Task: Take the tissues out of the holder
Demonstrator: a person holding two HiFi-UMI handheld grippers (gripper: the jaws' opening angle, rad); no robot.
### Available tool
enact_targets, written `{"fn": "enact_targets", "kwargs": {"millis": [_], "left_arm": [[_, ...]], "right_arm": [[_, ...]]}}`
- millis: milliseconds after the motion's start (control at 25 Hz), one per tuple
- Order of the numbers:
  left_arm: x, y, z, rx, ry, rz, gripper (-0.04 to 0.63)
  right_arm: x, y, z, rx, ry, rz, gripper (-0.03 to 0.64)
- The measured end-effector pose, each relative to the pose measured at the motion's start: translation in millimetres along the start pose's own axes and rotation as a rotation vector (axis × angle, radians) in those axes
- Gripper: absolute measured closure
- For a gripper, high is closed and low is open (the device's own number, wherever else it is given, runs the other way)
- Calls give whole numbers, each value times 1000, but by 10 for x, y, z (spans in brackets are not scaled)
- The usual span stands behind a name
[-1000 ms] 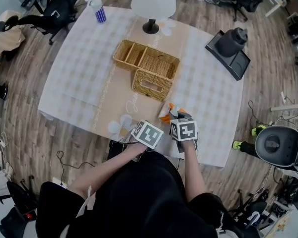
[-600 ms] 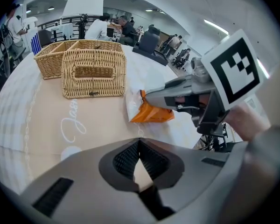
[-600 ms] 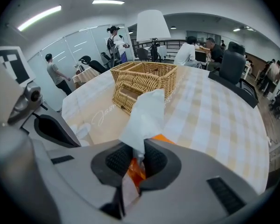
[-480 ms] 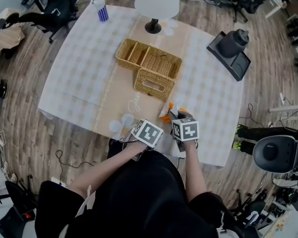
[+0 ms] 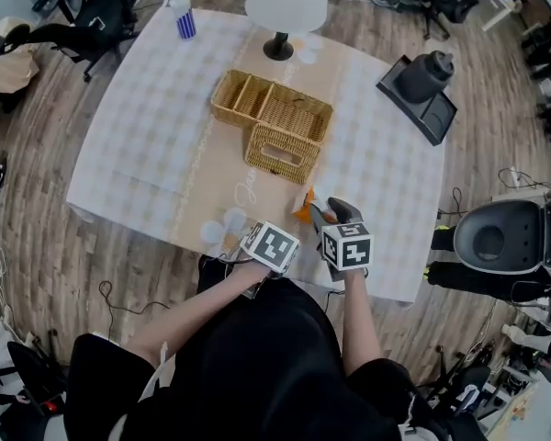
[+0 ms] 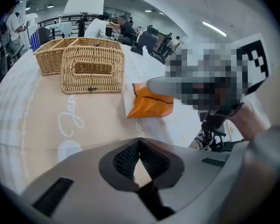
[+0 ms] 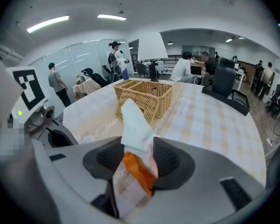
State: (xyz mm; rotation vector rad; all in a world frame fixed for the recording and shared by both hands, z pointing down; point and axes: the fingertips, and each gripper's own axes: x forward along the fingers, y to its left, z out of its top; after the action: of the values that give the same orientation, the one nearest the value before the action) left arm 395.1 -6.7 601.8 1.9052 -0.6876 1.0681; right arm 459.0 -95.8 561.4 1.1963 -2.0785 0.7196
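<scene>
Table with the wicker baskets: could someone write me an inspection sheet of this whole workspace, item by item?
Surface: table under a checked cloth with a tan runner.
Job's things: wicker tissue holder; orange tissue pack out on the cloth, a white tissue sticking up.
Clutter: wicker tray, lamp, spray bottle, black appliance.
Grippers: left gripper shut, empty; right gripper jaws have just been opening, the pack between them, unclamped.
Cables: loose cable on the floor.
Surroundings: wooden floor, office chair, people behind.
</scene>
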Motion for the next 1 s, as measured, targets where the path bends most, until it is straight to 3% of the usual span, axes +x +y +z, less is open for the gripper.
{"fn": "enact_targets", "kwargs": {"millis": [480,800,1000], "left_arm": [[19,-124,-21,28,-8,-23,595],[-16,-140,-35,42,-21,-14,595],[-38,-137,-63,45,-27,-10,595]], "right_arm": [[-630,63,184,-12,-125,-113,428],[-762,286,141,24,-149,-74,433],[-774,373,26,40,-147,-71,494]]}}
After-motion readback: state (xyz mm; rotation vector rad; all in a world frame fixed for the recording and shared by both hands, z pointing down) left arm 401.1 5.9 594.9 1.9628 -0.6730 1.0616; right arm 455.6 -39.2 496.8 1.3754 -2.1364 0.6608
